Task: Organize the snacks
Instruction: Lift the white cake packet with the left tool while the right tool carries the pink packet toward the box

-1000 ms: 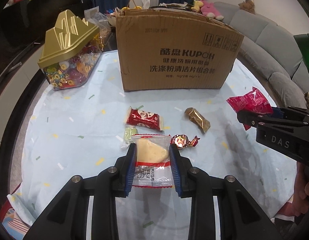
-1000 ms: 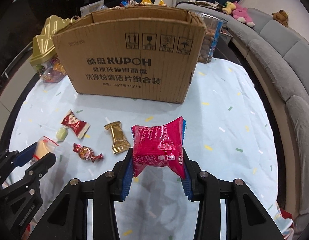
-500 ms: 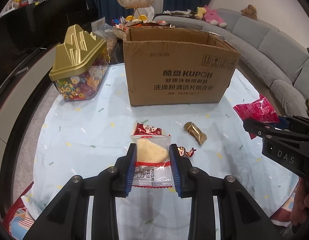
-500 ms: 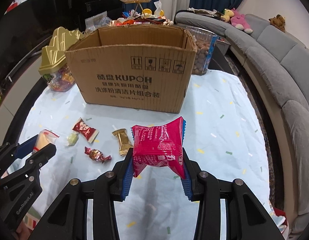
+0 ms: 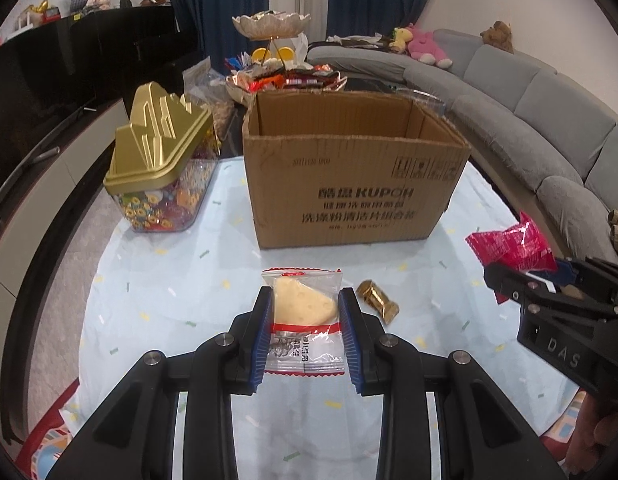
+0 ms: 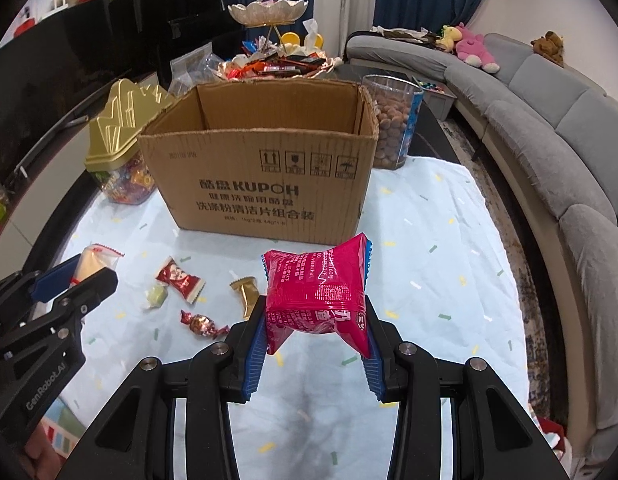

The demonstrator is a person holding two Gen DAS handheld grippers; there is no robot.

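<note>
Two claws seen, each clamped on one snack and held above the table. Left claw (image 5: 305,320) closed narrowly, blue pads pressed on both sides of a clear packet (image 5: 303,316) with a pale yellow cake inside. Right claw (image 6: 315,332) closed a little wider, pads squeezed on a puffy pink packet (image 6: 317,288), dented at the sides. Both packets carried in the air, short of the cardboard box (image 6: 265,184), which stood open-topped just beyond them on the pale blue tablecloth (image 6: 429,264). Inside of the box mostly hidden by its near wall; only bare cardboard visible, contents impossible to tell.

Left lying loose on the cloth between the claws and the box: a red-wrapped sweet (image 6: 177,279), a small green sweet (image 6: 156,295), a shiny twist-wrapped sweet (image 6: 201,323) and a gold-wrapped bar (image 6: 247,294). Judged as roughly midway: two snacks lifted but not yet dropped in, four more waiting.

Further out, a gold-lidded candy jar (image 5: 161,168) beside the box, a tub of brown nuts (image 6: 393,120) behind it, and a grey sofa (image 6: 549,128) along the right.
</note>
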